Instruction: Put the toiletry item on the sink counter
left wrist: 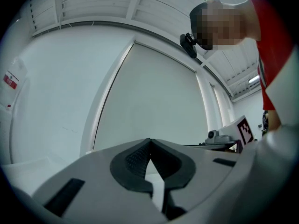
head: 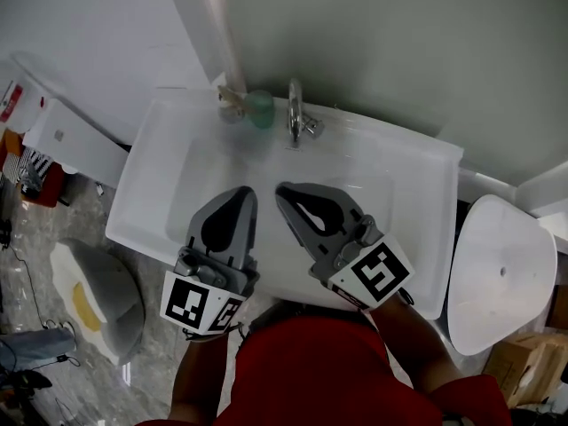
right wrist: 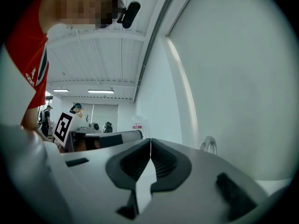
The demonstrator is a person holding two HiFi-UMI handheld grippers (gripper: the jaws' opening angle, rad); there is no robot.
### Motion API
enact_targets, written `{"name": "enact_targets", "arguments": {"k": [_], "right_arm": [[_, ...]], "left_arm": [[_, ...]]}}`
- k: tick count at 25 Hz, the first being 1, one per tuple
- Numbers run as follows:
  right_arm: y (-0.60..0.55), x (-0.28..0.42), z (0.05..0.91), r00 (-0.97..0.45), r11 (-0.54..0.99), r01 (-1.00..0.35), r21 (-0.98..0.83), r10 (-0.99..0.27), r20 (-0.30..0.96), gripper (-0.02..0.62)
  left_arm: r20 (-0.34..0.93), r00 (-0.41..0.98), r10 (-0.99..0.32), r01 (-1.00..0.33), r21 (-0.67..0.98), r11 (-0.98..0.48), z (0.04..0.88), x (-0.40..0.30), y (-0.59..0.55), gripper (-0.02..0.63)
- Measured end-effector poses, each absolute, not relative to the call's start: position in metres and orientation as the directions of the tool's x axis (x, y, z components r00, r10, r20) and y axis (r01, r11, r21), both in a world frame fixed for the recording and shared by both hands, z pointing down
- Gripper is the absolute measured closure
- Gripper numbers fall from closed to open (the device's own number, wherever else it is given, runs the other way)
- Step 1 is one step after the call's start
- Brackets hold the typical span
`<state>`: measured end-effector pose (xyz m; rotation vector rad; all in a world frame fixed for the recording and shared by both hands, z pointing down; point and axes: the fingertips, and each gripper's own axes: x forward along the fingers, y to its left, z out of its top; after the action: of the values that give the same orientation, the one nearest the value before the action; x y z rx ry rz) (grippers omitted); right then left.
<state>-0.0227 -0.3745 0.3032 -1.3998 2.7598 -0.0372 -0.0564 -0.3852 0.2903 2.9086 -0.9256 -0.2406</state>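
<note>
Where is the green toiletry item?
Head view: the green toiletry item stands at the back of the sink counter, left of the faucet, beside a tan object.

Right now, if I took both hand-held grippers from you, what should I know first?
Left hand-held gripper: shut, empty.
Right hand-held gripper: shut, empty.
Both are over the front of the basin.
Things: a green toiletry item and a small tan item stand on the back ledge of the sink counter, just left of the faucet.
Done: an item appears to be set down on the counter already; I cannot tell which of the two it was.
Left: probably nothing.
</note>
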Motion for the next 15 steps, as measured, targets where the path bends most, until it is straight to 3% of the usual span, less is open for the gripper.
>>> {"name": "enact_targets", "arguments": {"k": [6, 15], "right_arm": [[-0.355, -0.029, 0.291, -0.609, 0.613, -0.789, -0.035, -0.789, -0.080, 0.566], [-0.345, -0.034, 0.297, -0.637, 0.639, -0.769, -0.010, -0.768, -0.056, 0.568]], "left_arm": [[-0.116, 0.801, -0.587, -0.575, 0.121, -0.809, 0.290, -0.056, -0.366, 0.589], [-0.102, 0.789, -0.606, -0.594, 0.129, -0.794, 0.297, -0.056, -0.351, 0.589]]}}
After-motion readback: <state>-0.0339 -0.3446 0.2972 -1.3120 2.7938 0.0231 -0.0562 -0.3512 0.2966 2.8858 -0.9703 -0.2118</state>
